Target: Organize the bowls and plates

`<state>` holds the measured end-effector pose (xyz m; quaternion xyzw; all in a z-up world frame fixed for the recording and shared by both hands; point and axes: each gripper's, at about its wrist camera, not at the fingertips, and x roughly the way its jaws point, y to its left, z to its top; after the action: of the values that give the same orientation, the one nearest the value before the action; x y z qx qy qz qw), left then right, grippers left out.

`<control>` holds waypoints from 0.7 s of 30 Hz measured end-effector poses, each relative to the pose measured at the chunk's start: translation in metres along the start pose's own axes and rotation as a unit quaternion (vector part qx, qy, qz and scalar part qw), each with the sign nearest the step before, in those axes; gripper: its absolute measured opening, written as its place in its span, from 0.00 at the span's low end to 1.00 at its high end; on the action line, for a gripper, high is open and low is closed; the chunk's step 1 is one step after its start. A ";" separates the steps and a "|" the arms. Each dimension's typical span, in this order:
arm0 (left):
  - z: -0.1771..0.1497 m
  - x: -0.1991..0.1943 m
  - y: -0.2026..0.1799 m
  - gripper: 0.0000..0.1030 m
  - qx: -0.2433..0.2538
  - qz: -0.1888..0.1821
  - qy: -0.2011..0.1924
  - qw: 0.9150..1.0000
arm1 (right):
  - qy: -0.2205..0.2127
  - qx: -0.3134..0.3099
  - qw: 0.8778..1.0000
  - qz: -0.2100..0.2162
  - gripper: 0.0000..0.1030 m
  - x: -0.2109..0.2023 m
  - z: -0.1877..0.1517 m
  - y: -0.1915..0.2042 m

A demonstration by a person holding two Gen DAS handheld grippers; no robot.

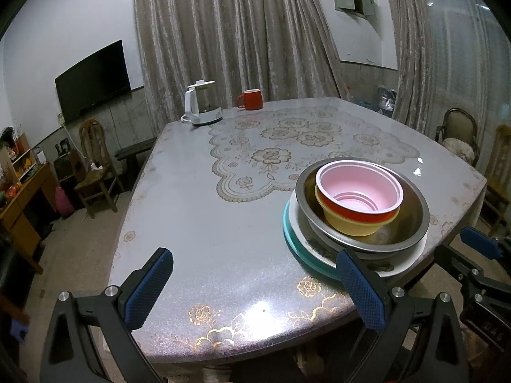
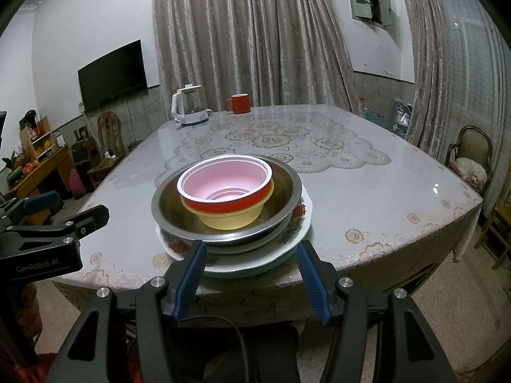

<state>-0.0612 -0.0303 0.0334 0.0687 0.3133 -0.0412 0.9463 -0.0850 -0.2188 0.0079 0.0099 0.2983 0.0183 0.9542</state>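
Note:
One stack stands near the table's front edge: a teal plate (image 1: 295,252) at the bottom, a white patterned plate (image 2: 300,220), a steel bowl (image 2: 287,198), a yellow bowl (image 2: 230,220), and a red bowl with a pink inside (image 2: 223,185) on top. The stack also shows in the left wrist view, with the steel bowl (image 1: 412,223) and the red bowl (image 1: 357,191). My right gripper (image 2: 250,255) is open, its fingers either side of the stack's near rim, not touching. My left gripper (image 1: 255,274) is open and empty, left of the stack.
A white kettle (image 1: 201,105) and a red mug (image 1: 252,99) stand at the table's far edge. A lace mat (image 1: 287,146) lies in the middle under the glossy cover. Chairs (image 1: 95,166) stand around the table. The right gripper's fingers (image 1: 482,245) show beside the stack.

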 end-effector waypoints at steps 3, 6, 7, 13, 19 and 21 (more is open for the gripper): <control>0.000 0.000 0.000 1.00 0.000 0.000 0.000 1.000 | 0.001 0.001 1.000 -0.001 0.58 0.000 0.000 -0.001; 0.000 0.000 0.000 1.00 0.001 0.001 0.000 1.000 | 0.002 0.001 1.000 0.000 0.58 0.000 -0.001 -0.001; 0.000 0.000 -0.001 1.00 0.002 0.003 0.000 1.000 | 0.002 0.001 1.000 0.000 0.58 0.000 -0.001 -0.001; 0.000 0.001 -0.004 1.00 0.013 0.018 0.004 1.000 | 0.004 0.001 1.000 0.000 0.58 0.002 0.000 -0.002; 0.000 0.003 0.001 1.00 0.003 -0.001 0.005 1.000 | 0.004 0.002 1.000 -0.001 0.58 0.002 -0.001 -0.002; 0.000 0.003 0.001 1.00 0.003 -0.002 0.005 1.000 | 0.005 0.002 1.000 -0.002 0.58 0.002 -0.001 -0.002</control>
<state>-0.0588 -0.0295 0.0321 0.0711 0.3183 -0.0437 0.9443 -0.0832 -0.2208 0.0059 0.0116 0.3029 0.0160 0.9528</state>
